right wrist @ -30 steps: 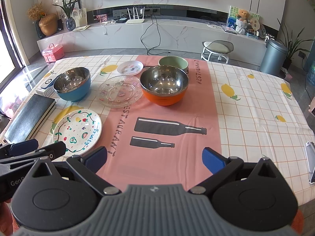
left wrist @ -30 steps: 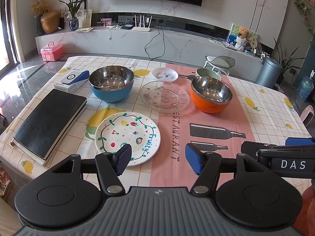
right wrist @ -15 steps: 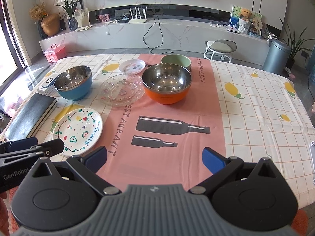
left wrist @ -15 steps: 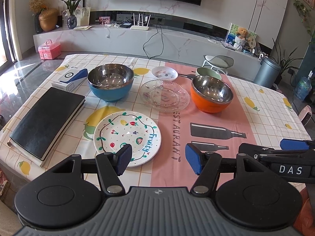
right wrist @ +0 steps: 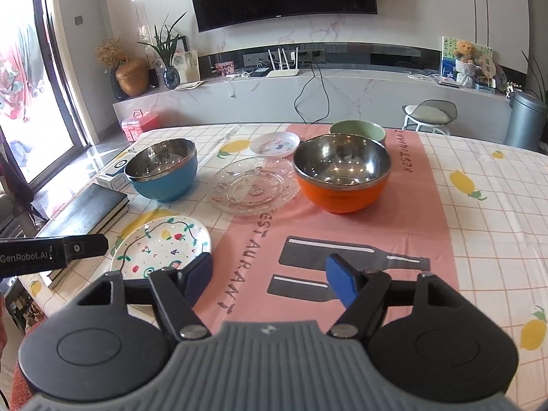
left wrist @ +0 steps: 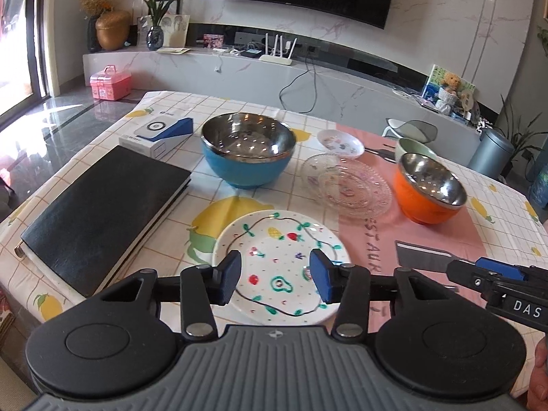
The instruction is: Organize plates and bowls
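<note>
**Both tools over the near edge, nothing gripped**

Left tool [left wrist: 275, 279] above the painted plate [left wrist: 281, 260]; jaws just narrowed, still apart, nothing between. Right tool [right wrist: 270, 279] likewise narrowed, empty, over the pink runner [right wrist: 394, 226]. From the painted plate: blue bowl [left wrist: 247, 152] at 11 o'clock, glass plate [left wrist: 347, 185] at 1, orange bowl [left wrist: 430, 188] at 2.

on the pink runner [right wrist: 428, 226] of the tablecloth, dark hand-drawn letters read "rest auran" down the near strip, with the last letter partly hidden, and "restaurant" shows upside down at the far end beside the orange bowl [right wrist: 342, 179]. the left gripper [right wrist: 51, 255], seen from the right wrist, carries "genrobot.ai" in white. the right gripper [left wrist: 507, 284], seen from the left wrist, shows "das" in white. print on the white and blue box [left wrist: 157, 133] is too small to read.
</note>
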`<state>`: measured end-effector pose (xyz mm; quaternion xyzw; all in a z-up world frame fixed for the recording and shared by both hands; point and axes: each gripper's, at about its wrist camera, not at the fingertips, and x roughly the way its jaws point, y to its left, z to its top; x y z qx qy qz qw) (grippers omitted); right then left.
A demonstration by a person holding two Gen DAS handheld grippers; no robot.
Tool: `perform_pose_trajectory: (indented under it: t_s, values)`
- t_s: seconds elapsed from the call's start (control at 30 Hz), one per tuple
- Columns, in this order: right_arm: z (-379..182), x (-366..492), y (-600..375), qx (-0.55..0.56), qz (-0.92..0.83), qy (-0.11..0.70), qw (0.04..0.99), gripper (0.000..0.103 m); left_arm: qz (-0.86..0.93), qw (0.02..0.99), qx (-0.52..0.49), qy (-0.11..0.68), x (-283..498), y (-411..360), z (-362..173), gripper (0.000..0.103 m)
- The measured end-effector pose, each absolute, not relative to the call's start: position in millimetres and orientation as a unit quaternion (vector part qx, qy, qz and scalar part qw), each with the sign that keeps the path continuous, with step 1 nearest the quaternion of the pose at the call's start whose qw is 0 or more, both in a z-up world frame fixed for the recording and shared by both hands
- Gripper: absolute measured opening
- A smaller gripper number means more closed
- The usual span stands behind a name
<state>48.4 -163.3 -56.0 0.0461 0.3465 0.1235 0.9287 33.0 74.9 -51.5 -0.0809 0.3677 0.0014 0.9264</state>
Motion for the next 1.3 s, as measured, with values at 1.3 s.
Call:
perform_pose_trajectory:
  t_s: [1.3]
  values:
    - [-145, 126, -120, 0.216, 0.215, 0.412, 0.859, 0.017, -0.007, 0.906, -0.192, 0.378, 75, 141, -120, 0.022]
